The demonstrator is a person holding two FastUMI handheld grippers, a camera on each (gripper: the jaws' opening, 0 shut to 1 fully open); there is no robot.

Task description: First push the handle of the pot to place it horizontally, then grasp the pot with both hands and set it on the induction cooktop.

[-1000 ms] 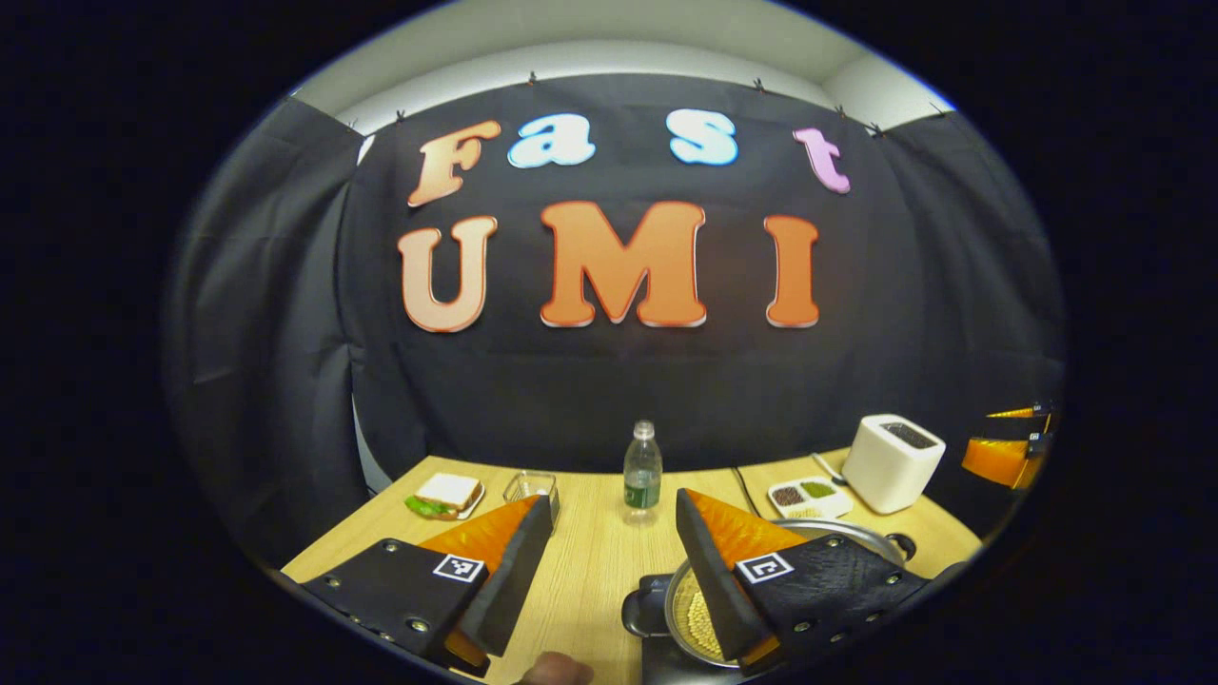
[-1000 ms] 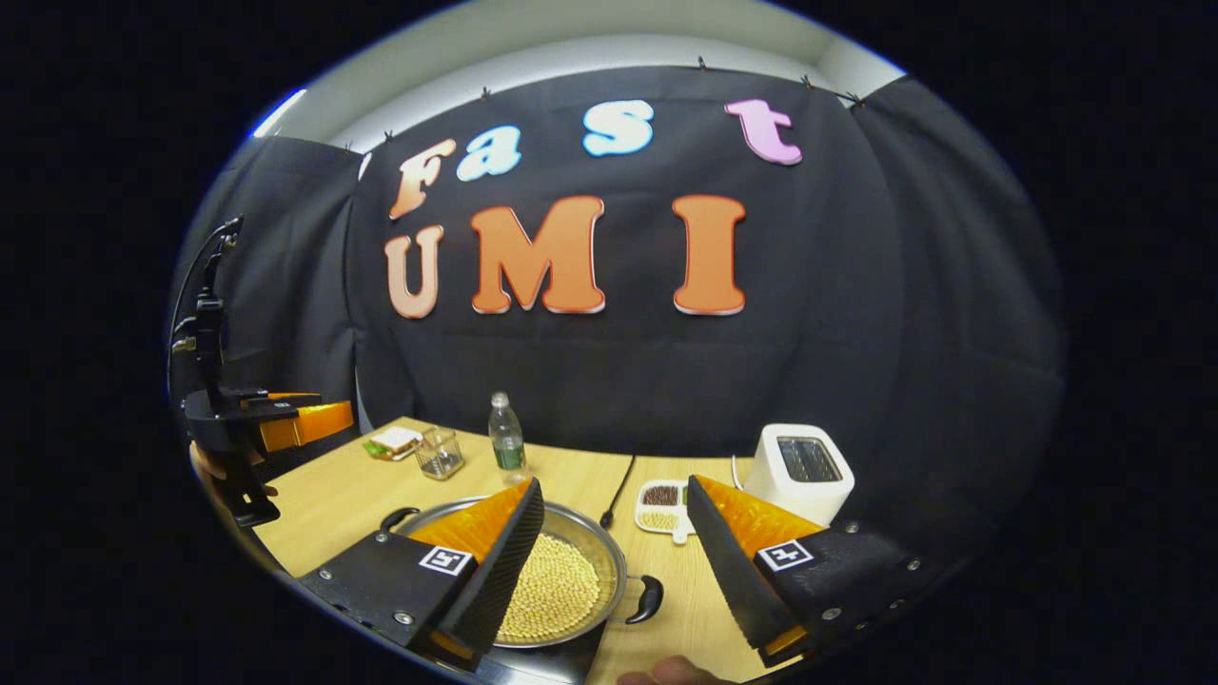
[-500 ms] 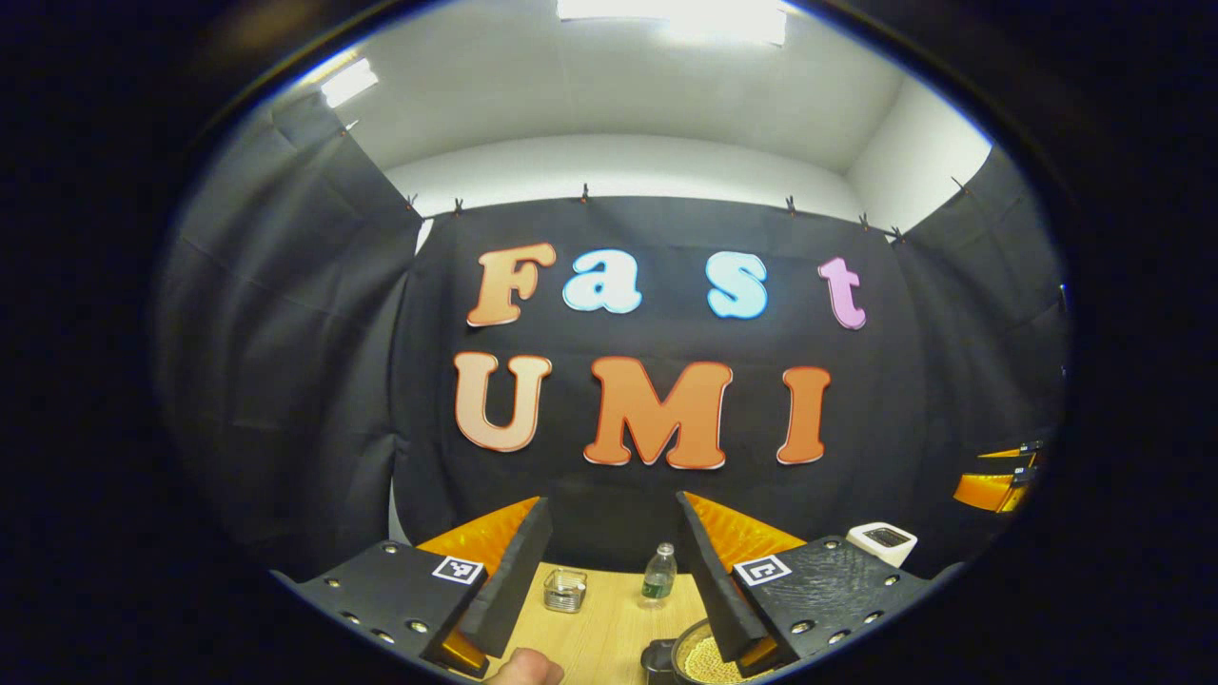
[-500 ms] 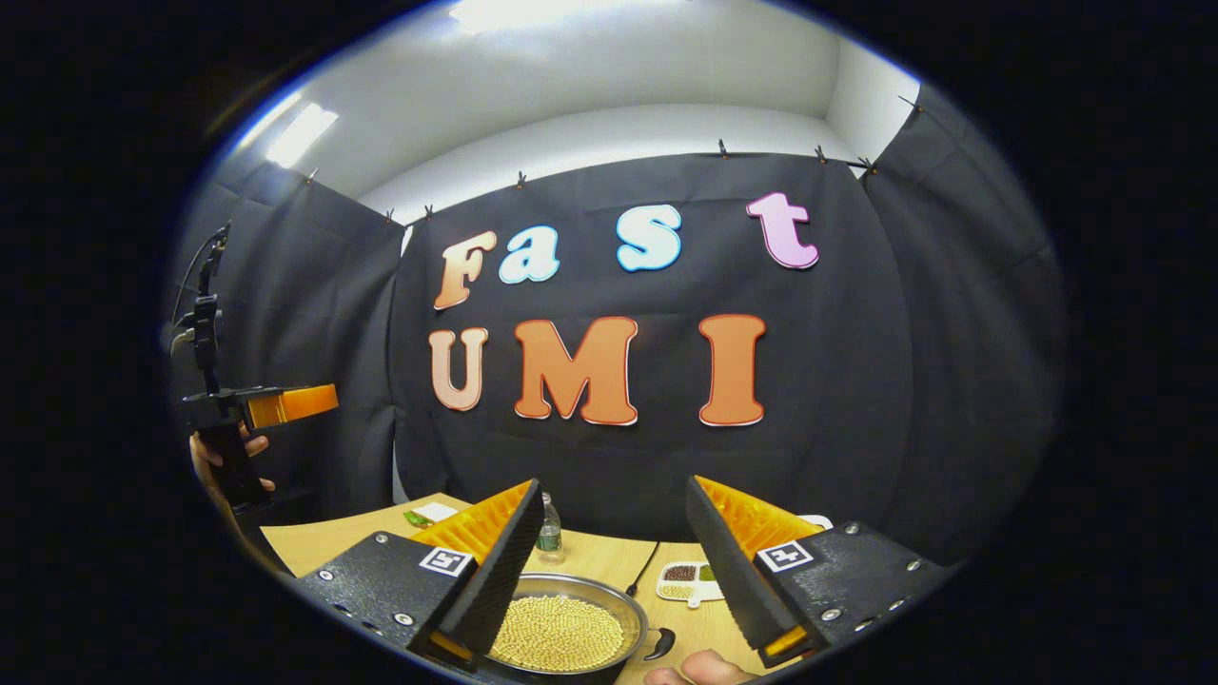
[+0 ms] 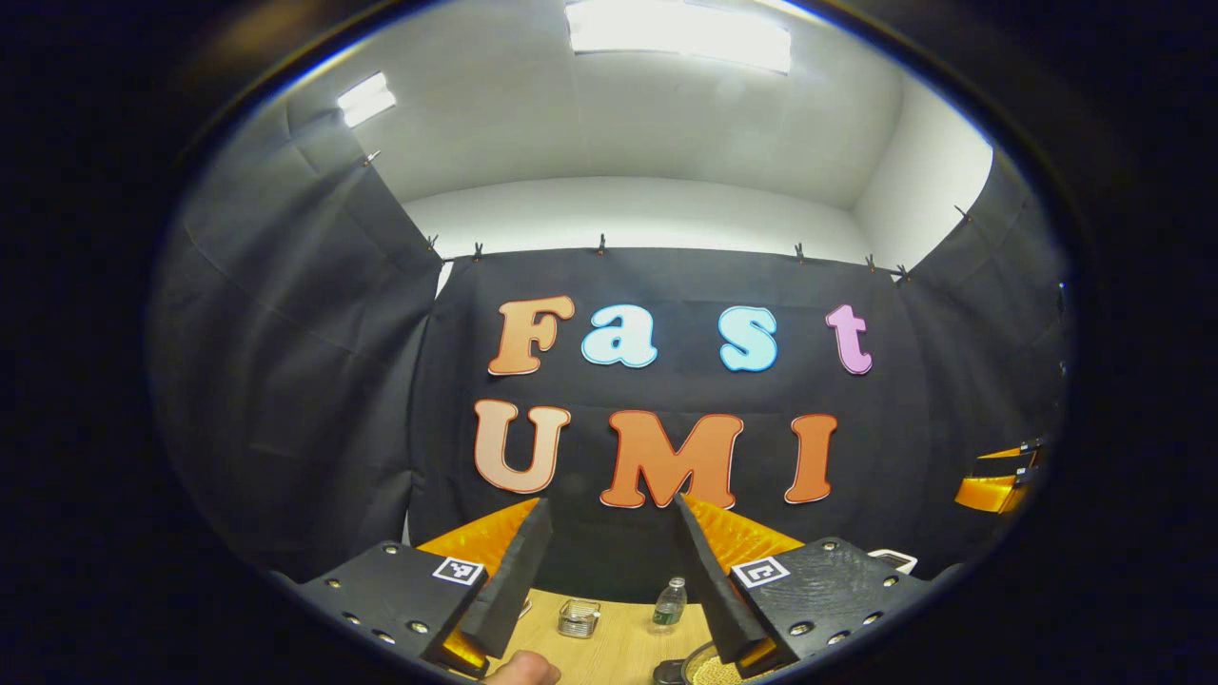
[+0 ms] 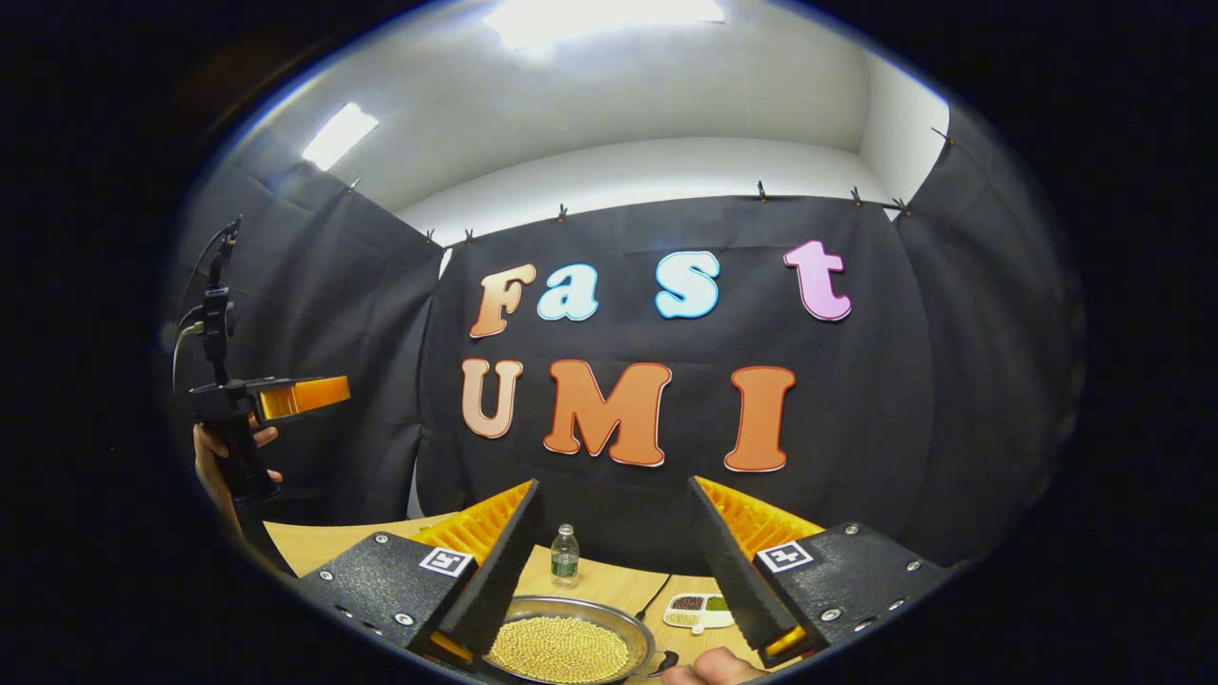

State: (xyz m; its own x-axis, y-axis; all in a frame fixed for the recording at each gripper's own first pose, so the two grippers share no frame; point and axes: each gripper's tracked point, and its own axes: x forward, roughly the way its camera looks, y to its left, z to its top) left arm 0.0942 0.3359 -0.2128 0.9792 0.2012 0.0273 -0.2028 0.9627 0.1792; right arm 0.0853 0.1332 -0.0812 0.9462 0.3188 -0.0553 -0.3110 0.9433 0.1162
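Note:
The steel pot (image 6: 571, 647), filled with yellow beans, sits low in the right gripper view with one black side handle (image 6: 668, 658) showing. My right gripper (image 6: 614, 490) is raised above and behind it, open, with nothing between its fingers. In the left gripper view only the pot's rim (image 5: 706, 668) peeks out at the bottom edge. My left gripper (image 5: 609, 514) is also open and empty, well above the table. The left gripper (image 6: 290, 395) appears again at the far left, held by a hand (image 6: 224, 457).
On the wooden table (image 6: 304, 544) stand a water bottle (image 6: 564, 555), a divided dish of grains (image 6: 699, 609) and a black cable (image 6: 652, 597). A small glass container (image 5: 578, 616), the bottle (image 5: 671, 604) and a white toaster (image 5: 894, 559) lie beyond. The right gripper (image 5: 994, 480) shows far right.
Both grippers have risen and tilted upward, away from the pot. The pot and table have slid to the bottom of both views. Both stay open.

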